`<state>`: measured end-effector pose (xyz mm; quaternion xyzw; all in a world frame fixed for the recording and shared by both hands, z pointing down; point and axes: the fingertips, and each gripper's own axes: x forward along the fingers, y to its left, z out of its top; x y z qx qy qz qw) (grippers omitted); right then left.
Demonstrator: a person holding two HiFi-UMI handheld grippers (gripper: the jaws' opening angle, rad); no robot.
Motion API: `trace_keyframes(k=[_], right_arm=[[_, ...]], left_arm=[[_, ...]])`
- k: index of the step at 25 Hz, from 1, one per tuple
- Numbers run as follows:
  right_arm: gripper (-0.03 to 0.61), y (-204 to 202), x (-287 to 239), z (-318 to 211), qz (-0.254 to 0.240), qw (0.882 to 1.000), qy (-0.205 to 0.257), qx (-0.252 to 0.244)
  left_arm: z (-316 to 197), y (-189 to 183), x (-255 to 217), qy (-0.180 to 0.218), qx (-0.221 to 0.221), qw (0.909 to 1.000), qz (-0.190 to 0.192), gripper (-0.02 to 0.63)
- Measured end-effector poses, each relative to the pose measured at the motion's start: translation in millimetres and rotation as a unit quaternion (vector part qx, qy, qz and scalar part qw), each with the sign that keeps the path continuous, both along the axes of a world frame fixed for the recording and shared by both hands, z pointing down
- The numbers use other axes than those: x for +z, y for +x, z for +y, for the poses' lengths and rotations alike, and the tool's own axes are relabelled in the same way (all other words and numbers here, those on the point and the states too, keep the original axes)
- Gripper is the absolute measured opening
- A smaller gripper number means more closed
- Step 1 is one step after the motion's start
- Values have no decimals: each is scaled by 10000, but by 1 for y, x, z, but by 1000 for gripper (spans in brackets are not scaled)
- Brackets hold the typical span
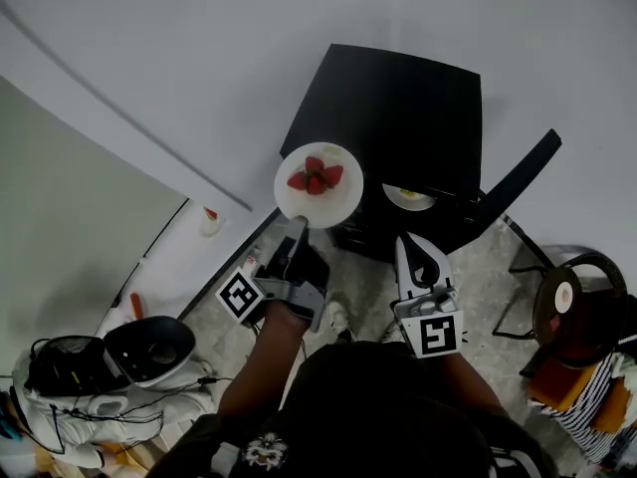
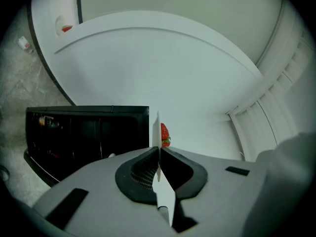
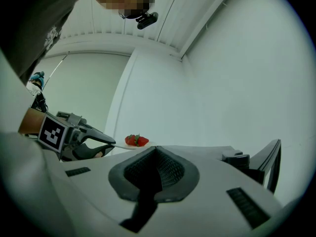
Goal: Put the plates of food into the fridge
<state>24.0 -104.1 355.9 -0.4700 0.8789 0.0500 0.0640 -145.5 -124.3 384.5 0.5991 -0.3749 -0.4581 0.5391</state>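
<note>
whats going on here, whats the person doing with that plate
A person holds a claw in each hand. The left claw is shut on the rim of a white plate of strawberries, held in the air near the black fridge, whose door stands open. The right claw is shut and empty. A second plate shows at the fridge's open front.

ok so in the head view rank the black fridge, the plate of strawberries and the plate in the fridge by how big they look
1. black fridge
2. plate of strawberries
3. plate in the fridge: partly hidden and farther from the camera, so its real size is unsure
</note>
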Motion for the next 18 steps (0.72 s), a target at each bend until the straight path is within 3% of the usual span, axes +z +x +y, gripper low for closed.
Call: trace_keyframes(k=[9, 18], right_arm=[[25, -16, 5, -1, 89, 9996, -87, -239], [25, -20, 9, 0, 311, 9988, 46, -383]], left_arm=[[37, -23, 9, 31, -309, 9991, -292, 32], [60, -21, 30, -107, -219, 9992, -324, 32]])
